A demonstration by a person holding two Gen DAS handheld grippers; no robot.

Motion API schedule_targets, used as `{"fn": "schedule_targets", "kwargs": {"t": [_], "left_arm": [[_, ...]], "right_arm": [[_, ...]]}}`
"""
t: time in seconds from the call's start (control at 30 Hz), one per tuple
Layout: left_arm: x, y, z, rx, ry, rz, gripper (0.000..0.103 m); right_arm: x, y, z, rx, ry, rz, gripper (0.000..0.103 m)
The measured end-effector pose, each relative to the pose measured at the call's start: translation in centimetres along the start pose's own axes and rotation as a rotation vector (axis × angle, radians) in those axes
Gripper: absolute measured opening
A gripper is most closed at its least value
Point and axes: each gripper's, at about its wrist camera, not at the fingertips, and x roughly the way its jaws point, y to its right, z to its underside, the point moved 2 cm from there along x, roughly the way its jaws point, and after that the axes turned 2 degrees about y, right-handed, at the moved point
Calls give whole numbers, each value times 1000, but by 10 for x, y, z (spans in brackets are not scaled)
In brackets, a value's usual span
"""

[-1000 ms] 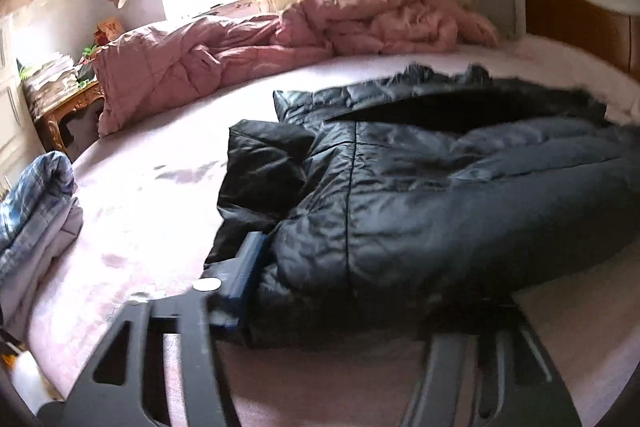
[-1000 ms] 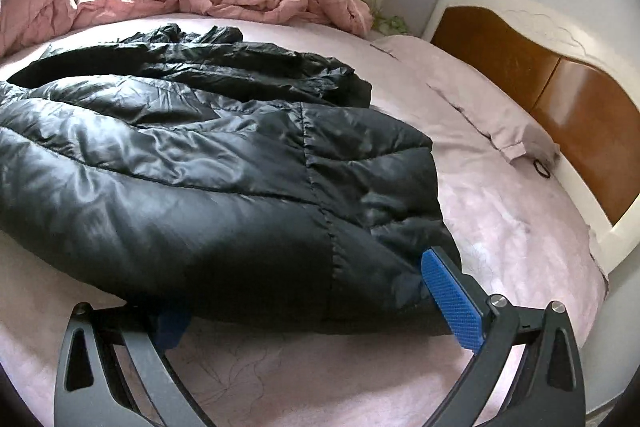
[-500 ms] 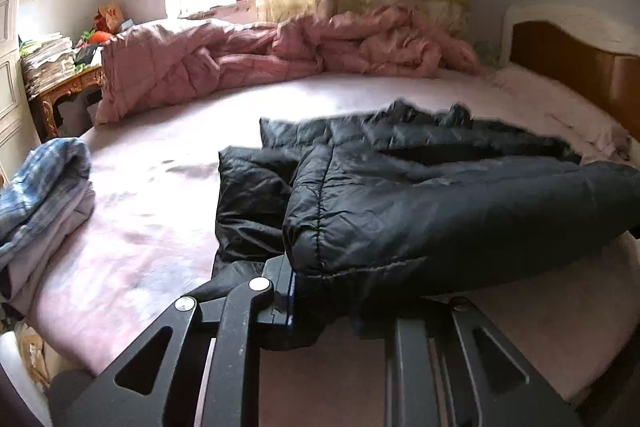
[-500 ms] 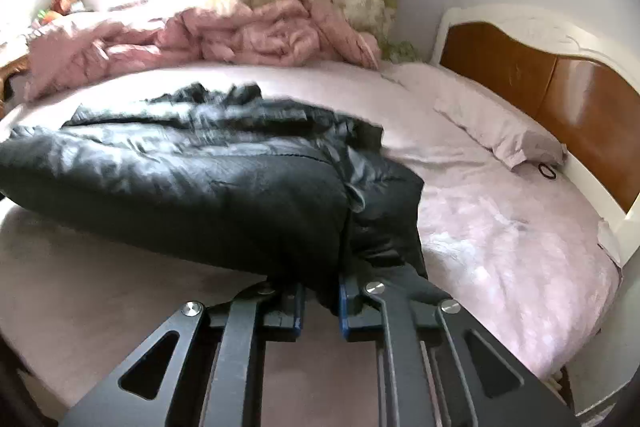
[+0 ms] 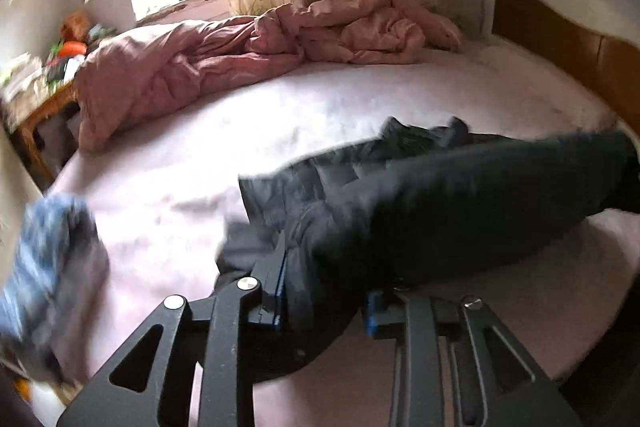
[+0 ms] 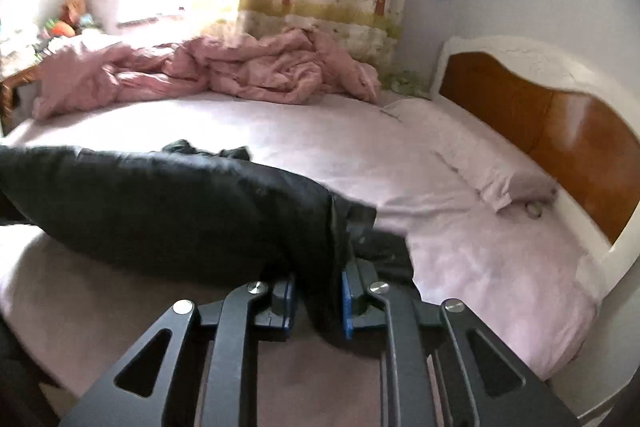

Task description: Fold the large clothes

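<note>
A black puffer jacket (image 5: 460, 211) hangs lifted above the pink bed sheet (image 5: 320, 115), stretched between my two grippers. In the left wrist view my left gripper (image 5: 325, 301) pinches a thick bunch of the jacket's near edge between its blue pads, and its jaws are opening slightly. In the right wrist view the jacket (image 6: 160, 211) runs off to the left, and my right gripper (image 6: 317, 303) clamps its other near corner, jaws also easing open a little. The jacket's far part still trails on the bed.
A crumpled pink quilt (image 5: 240, 55) lies along the far side of the bed under the curtain. Folded blue checked clothes (image 5: 44, 259) sit at the bed's left edge. The wooden headboard (image 6: 560, 131) and a pillow (image 6: 492, 167) are at the right. A cluttered side table (image 5: 36, 95) stands at the far left.
Both grippers closed on the jacket's near edge, the right from wide open, and rose with it. The jacket's front has come up off the bed.
</note>
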Motion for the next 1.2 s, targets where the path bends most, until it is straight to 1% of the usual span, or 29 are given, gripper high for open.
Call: {"fn": "schedule_targets", "kwargs": {"t": [0.07,0.13,0.17,0.2,0.23,0.27,0.3,0.33,0.37,0.4,0.43,0.47,0.5,0.57,0.63,0.73,0.8,0.83,0.87,0.9,0.93,0.97,1.0,1.03,1.07,1.1,1.13,1.17,1.2], "left_arm": [[25,-4,-23,13,-7,-18,39],[53,-7,-43,9,-8,2,42],[67,-8,-51,13,2,2,49],[78,-10,-55,15,13,-18,55],[89,-12,-59,11,27,-53,70],[98,-15,-61,-5,45,-94,82],[102,-19,-62,-27,72,-108,85],[103,-23,-63,-43,99,-101,85],[103,-26,-62,-64,123,-83,86],[99,-31,-61,-87,144,-64,88],[94,-35,-59,-112,167,-49,96],[87,-41,-56,-139,194,-40,103],[79,-47,-52,-163,222,-37,103],[63,-58,-40,-186,258,-31,103],[52,-64,-27,-183,275,-31,103],[56,-73,-12,-180,233,-46,103],[73,-82,-4,-214,176,-10,103],[83,-85,0,-245,149,49,102],[93,-87,5,-270,128,135,99],[102,-87,8,-289,115,200,94],[108,-88,10,-300,101,215,77],[114,-87,10,-299,89,215,48],[120,-87,8,-291,87,222,34],[123,-87,5,-293,97,235,12],[122,-86,2,-297,119,239,8],[119,-86,-5,-297,150,241,7],[117,-85,-13,-284,177,224,6],[116,-84,-21,-272,185,200,6],[118,-83,-28,-268,184,178,6]], "right_arm": [[24,-10,-21,-23,16,25,21],[59,-14,-40,-30,-9,52,31],[73,-13,-46,-25,-20,60,42],[90,-10,-52,-12,-33,72,50],[106,-7,-57,6,-43,84,53],[120,-3,-60,26,-59,76,54],[131,-1,-62,39,-79,57,54],[139,0,-63,46,-91,43,54],[144,1,-64,50,-94,34,58],[149,3,-63,51,-91,26,65],[152,5,-63,54,-80,28,70],[152,8,-61,58,-67,33,82],[150,14,-59,70,-44,36,89],[145,29,-55,107,-12,23,89],[140,46,-47,148,-3,18,89],[133,80,-28,254,2,-9,89],[138,95,-14,317,-32,-67,89],[144,101,-5,350,-68,-115,89],[152,104,3,374,-114,-171,89],[160,105,9,389,-144,-223,89],[166,105,14,404,-167,-275,89],[171,104,18,414,-173,-302,80],[175,102,21,417,-174,-316,63],[178,100,21,414,-173,-317,53],[180,97,19,412,-163,-321,27],[180,96,18,414,-147,-313,9],[179,96,13,417,-108,-285,8],[178,96,6,411,-66,-240,6],[179,95,-1,404,-48,-208,5]]}}
